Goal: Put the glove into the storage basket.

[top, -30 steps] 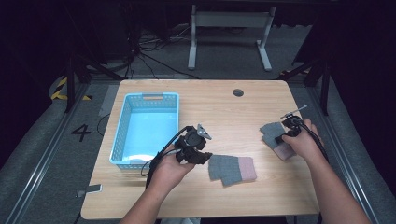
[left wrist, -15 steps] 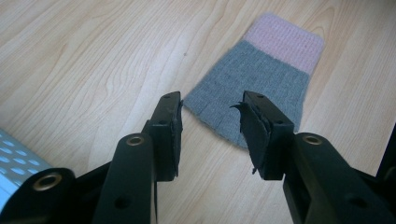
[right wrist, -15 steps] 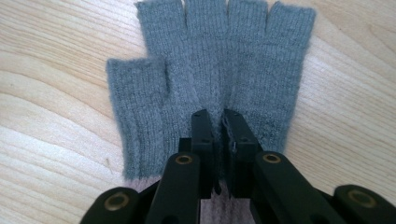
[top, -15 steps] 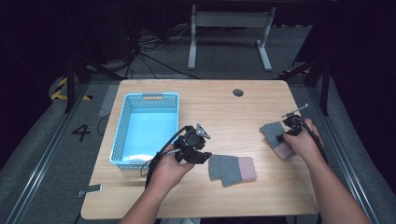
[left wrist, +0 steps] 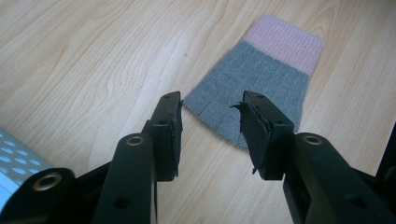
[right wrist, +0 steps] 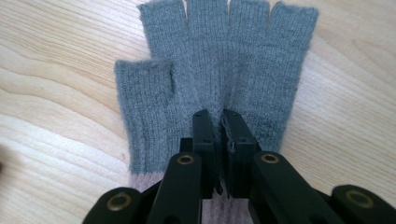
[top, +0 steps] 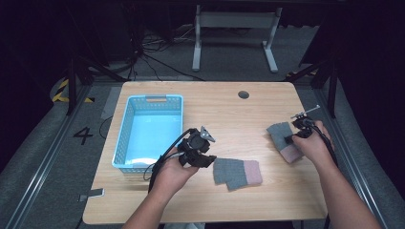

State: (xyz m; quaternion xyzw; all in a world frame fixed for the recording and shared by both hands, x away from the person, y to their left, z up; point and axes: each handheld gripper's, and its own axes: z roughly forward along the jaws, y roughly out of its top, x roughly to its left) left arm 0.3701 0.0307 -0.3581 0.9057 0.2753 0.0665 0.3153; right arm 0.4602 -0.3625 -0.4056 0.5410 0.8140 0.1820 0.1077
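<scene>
Little has been changed since the earlier frames: both hands and both gloves are seen in nearly the same places, with the right gripper (top: 290, 139) shifted only slightly on its glove.

Open room is left across the rectangular light-wood table (top: 224, 107): the whole 12 o'clock half is bare apart from a small dark round hole (top: 243, 94), and a bare strip is left along the 6 o'clock edge. The light-blue perforated plastic basket (top: 127, 138) is set at 9 o'clock, close to the table's edge there. The grey knitted fingerless glove with a pink cuff (right wrist: 219, 70) is laid at 3 o'clock, near that edge. A second grey knitted glove with a pink cuff (top: 237, 173) is laid flat between 5 and 6 o'clock, well apart from the first.

In the right gripper view the first glove is seen spread flat, its four finger stubs and thumb stub pointed away from the camera, and its pink cuff is partly hidden beneath the jaws. In the left gripper view the second glove is shown with its grey end toward the jaws and its pink cuff at the far end.

The left gripper (left wrist: 210, 119) is held low just beside the second glove, its jaws spread wide with nothing between them. The right gripper's jaws are closed almost together, and a fold of the first glove's palm is pinched between them. Both forearms are brought in from 6 o'clock.
</scene>
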